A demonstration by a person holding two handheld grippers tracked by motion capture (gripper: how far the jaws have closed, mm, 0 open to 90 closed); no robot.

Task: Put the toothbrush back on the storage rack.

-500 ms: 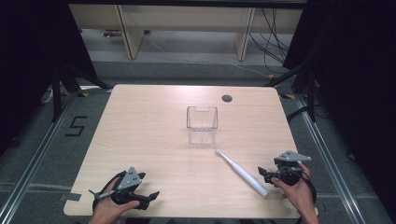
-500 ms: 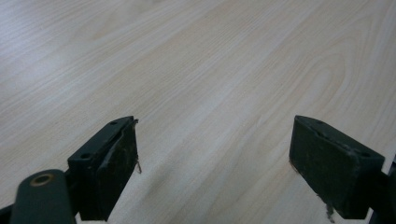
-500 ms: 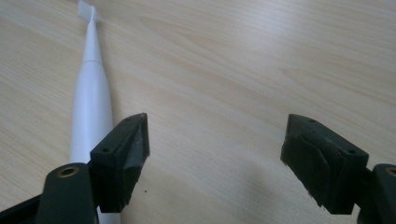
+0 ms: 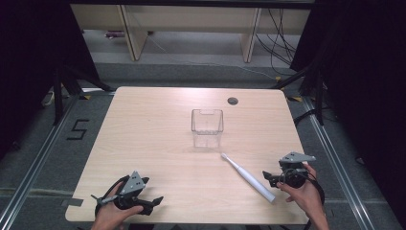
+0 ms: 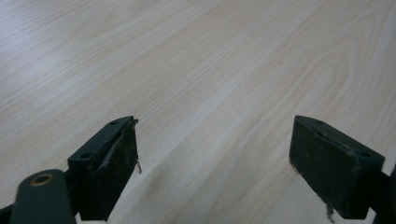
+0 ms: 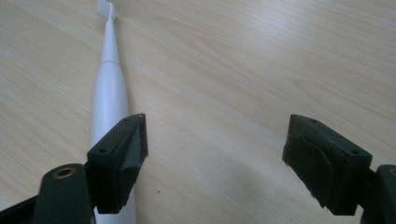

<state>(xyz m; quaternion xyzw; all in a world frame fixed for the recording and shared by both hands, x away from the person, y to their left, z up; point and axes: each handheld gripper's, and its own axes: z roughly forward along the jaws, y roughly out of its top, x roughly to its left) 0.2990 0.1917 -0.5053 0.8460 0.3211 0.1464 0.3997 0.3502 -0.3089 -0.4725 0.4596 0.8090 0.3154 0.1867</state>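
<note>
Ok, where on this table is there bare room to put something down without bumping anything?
The widest bare patch is the table's left half, between the clear container and the left gripper. The far edge is free up to the small dark grommet. It's tightest front right, where the white toothbrush lies slantwise from the container toward the right gripper.

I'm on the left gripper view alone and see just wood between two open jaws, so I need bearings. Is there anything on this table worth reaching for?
Observer: Yes, a white electric toothbrush lies flat, near the right gripper.
Operator: Is the right gripper holding it?
Observer: No, its jaws stand open, with the handle beside one jaw.
Operator: Anything else out there?
Observer: A clear plastic container stands upright mid-table, beyond the brush head.
</note>
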